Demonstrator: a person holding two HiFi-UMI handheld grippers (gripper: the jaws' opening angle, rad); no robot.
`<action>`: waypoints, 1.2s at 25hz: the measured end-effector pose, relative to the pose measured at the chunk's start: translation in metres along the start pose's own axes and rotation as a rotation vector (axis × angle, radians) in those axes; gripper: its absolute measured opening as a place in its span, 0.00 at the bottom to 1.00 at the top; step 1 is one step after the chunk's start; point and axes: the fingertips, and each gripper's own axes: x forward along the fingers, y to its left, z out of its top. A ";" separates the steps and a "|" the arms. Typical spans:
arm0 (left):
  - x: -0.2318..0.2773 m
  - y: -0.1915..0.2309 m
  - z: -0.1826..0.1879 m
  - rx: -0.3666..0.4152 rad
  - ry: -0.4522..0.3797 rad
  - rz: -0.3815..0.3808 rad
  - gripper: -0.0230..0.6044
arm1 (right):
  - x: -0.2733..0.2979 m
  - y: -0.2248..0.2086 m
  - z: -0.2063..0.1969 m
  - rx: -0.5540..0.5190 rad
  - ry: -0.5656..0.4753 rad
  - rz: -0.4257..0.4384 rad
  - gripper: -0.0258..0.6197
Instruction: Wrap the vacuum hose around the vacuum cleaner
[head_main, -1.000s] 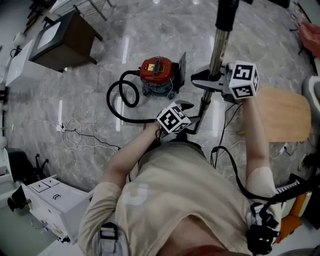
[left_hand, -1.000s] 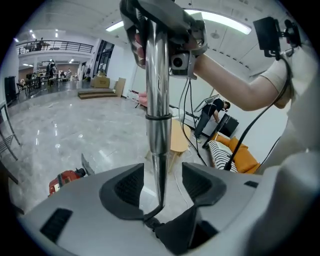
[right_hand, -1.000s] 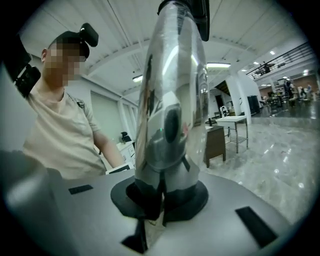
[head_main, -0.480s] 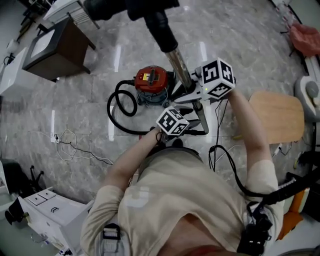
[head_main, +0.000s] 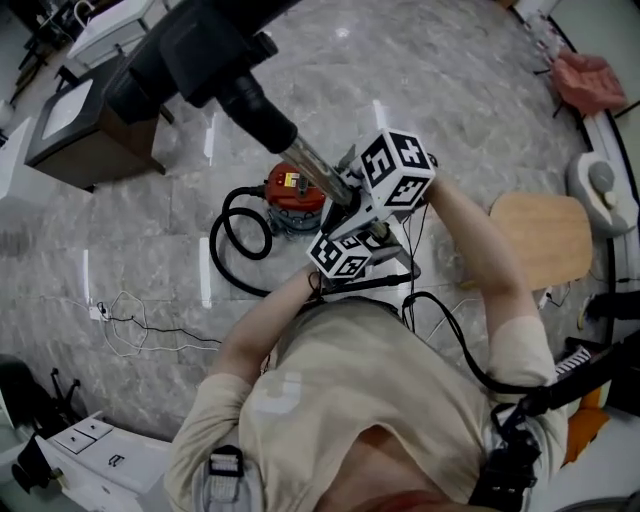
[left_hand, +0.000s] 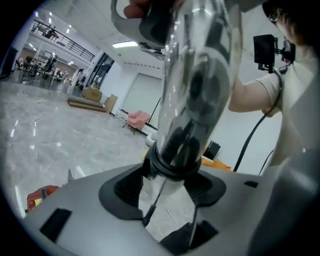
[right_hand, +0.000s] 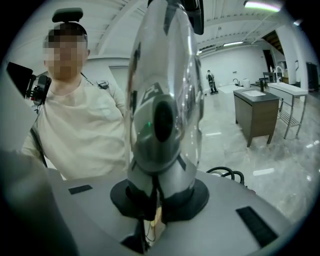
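Risks first:
- The hose lies in loose loops on the floor, left of the red vacuum, and none of it is wound on yet. If I swing too wide, I expect it to pull taut and drag or tip the vacuum.
- The chrome tube is tilted up over the vacuum with its big black end raised high. That's a long lever on a slick surface, so I think it could twist or slide in the grip and drop onto the vacuum.
- The black rig cable hangs close to the tube's lower end and could snag during the wrap.

Claws:
- Left claw is closed on the tube with a pad on each side, just below a black collar. It holds nothing else.
- Right claw is almost fully shut and pinches the same tube further up toward the black end. The two claws sit close together, so I have little leverage over the raised end.
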 end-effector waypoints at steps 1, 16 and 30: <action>-0.006 0.004 0.002 0.006 -0.021 0.006 0.42 | 0.005 -0.005 0.005 -0.002 0.019 0.011 0.10; -0.051 0.033 0.060 0.008 -0.237 0.166 0.42 | 0.007 -0.009 0.048 -0.081 0.171 0.304 0.10; -0.053 0.148 0.104 -0.252 -0.293 0.463 0.42 | -0.173 -0.131 0.039 -0.034 -0.699 -0.354 0.50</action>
